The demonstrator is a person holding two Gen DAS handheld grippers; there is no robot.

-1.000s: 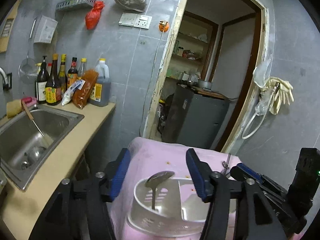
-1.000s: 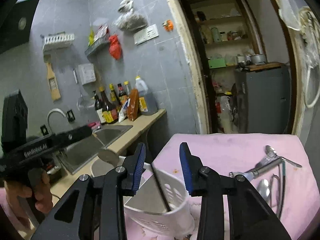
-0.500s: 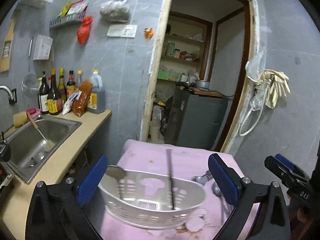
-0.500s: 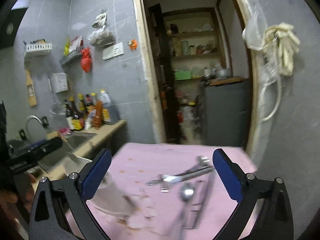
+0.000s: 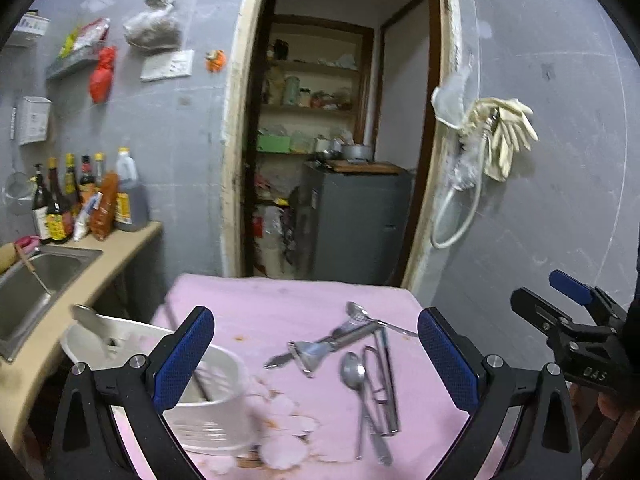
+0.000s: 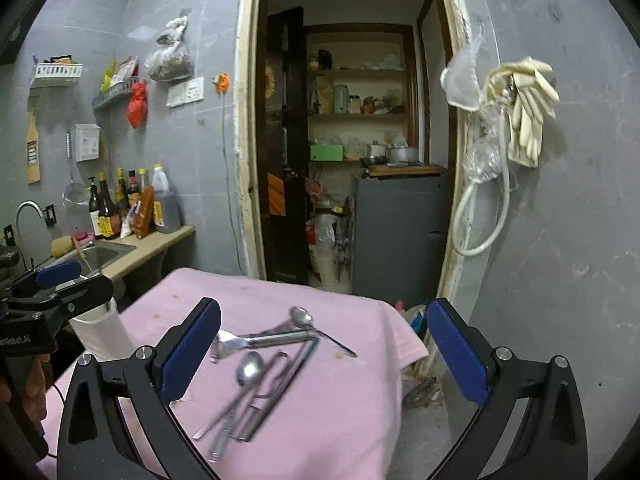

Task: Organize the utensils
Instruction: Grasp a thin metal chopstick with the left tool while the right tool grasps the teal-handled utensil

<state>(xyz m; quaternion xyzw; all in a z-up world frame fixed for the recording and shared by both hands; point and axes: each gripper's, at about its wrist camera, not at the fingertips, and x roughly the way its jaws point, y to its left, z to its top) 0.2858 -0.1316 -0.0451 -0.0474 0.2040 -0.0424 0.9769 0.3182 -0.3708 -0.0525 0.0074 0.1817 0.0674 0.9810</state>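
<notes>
Sink (image 5: pixel 36 280): far left, set in the counter.
Utensil holder (image 5: pixel 216 412): white, on pink cloth (image 5: pixel 280 304), left side; a spoon bowl sticks out at its rim.
Left gripper (image 5: pixel 316 356): jaws just spread wide, nothing between the pads.
Loose utensils (image 6: pixel 260 364): heaped on the cloth, right of the holder.
Right gripper (image 6: pixel 324 352): jaws just spread wide, empty, above the heap.

I was working in a small, worn home kitchen: a steel sink (image 5: pixel 36 280) sat in a tan counter (image 6: pixel 160 242) with sauce bottles (image 6: pixel 116 208) lined against grey wall tiles. A strainer (image 6: pixel 75 196) hung there, and through the doorway stood pantry shelves (image 6: pixel 356 112) with jars.
</notes>
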